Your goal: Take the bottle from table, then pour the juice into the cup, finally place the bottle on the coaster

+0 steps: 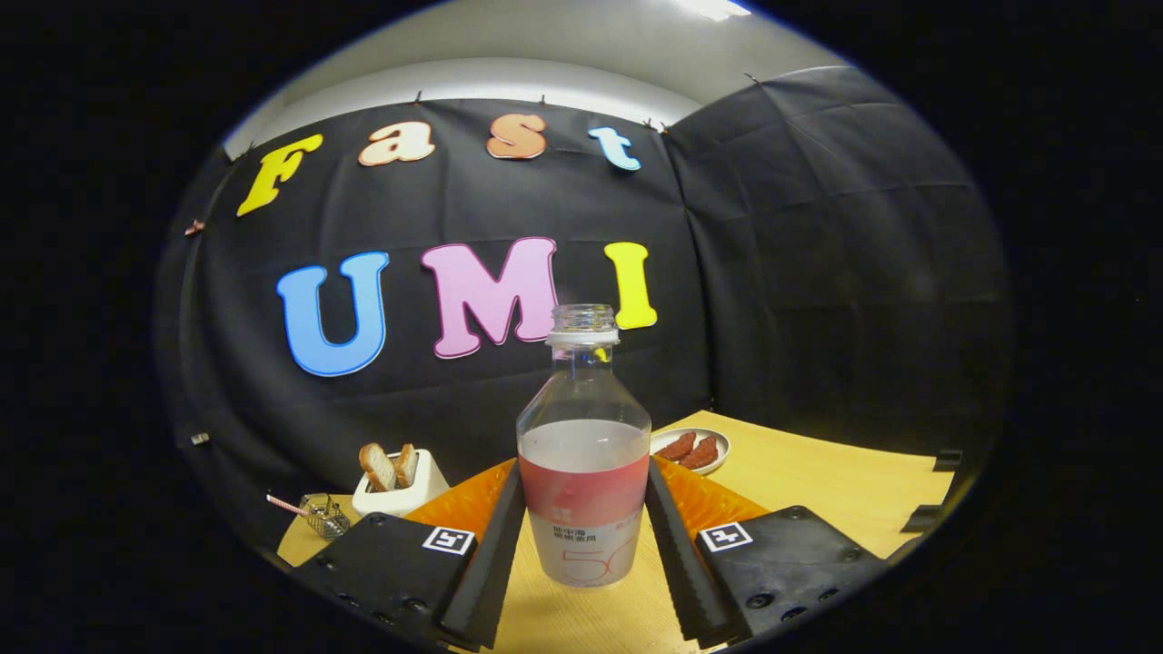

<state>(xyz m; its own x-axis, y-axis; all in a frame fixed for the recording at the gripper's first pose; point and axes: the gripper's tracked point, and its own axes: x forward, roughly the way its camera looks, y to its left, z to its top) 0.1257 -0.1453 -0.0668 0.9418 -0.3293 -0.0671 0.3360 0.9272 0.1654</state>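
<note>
Looking along the gripper (pixel 581 536), I see the bottle (pixel 583 454) standing upright on the tabletop (pixel 845 481), right between the two fingers. The cap is off and the neck is open. Pale juice fills it to about the shoulder, above a pink and white label. The fingers (pixel 495 554) sit on either side of the lower body, at label height. Their inner edges look to be touching or very nearly touching the plastic, but I cannot tell for sure that they are pressing, so I would not call it a firm grip yet.

Beyond the left finger stands a white toaster (pixel 400 490) with two slices of bread, and beside it a small wire basket (pixel 324 516). Beyond the right finger, a small plate (pixel 692 449) holds some reddish-brown pieces. Something orange (pixel 463 501) lies flat behind the fingers on both sides of the bottle. I cannot make out a cup or a coaster for certain.

The step in hand seems to be taking the bottle. With the top open and the liquid high, the squeeze should be even and gentle enough not to push juice up the neck. The lift should go straight up, keeping the bottle vertical until it reaches the cup.
</note>
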